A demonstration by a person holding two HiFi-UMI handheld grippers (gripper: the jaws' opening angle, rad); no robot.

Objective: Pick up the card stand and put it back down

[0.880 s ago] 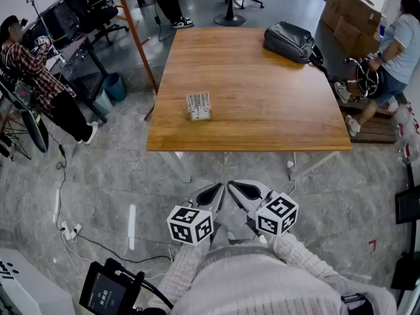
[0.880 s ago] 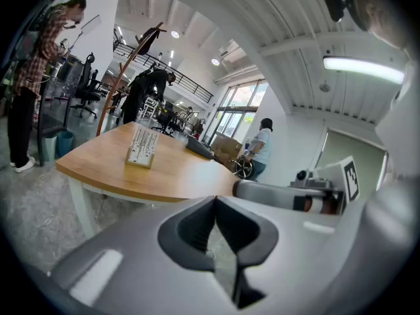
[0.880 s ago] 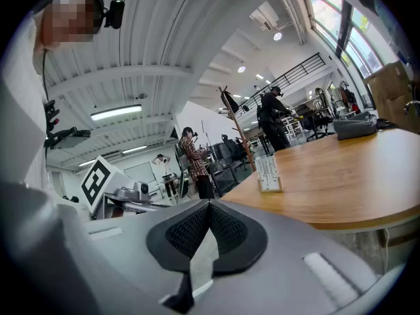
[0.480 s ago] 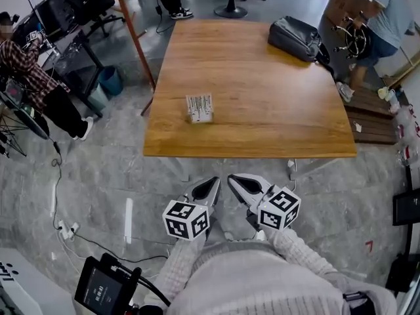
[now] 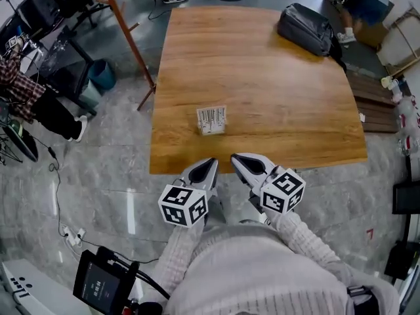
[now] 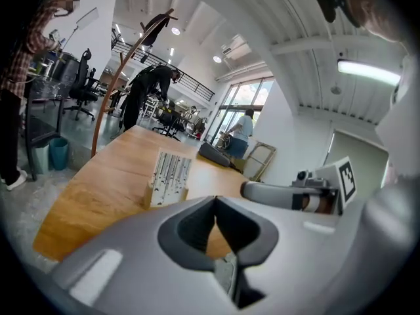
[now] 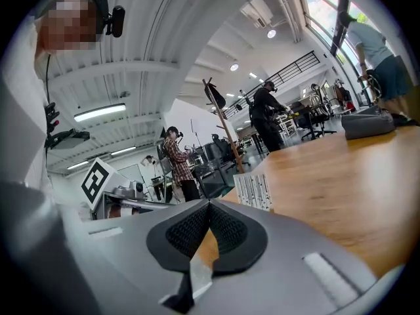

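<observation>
The left gripper (image 5: 211, 162) has its two fingers pressed together, and nothing is between them (in the left gripper view the dark pads meet at the tips). The right gripper (image 5: 235, 157) is in the same state: its fingers are closed on each other and empty. Both grippers are held side by side, close to one another, with their fingertips at the near edge of the wooden table (image 5: 262, 77).

The card stand (image 5: 211, 120) stands upright on the table, almost straight ahead of the left fingertips and a little to the left of the right ones. It is near both grippers but no finger touches it. Its cards show thin dark lines.

Far beyond the fingertips, at the far right corner of the table, lies a dark backpack (image 5: 307, 30).
</observation>
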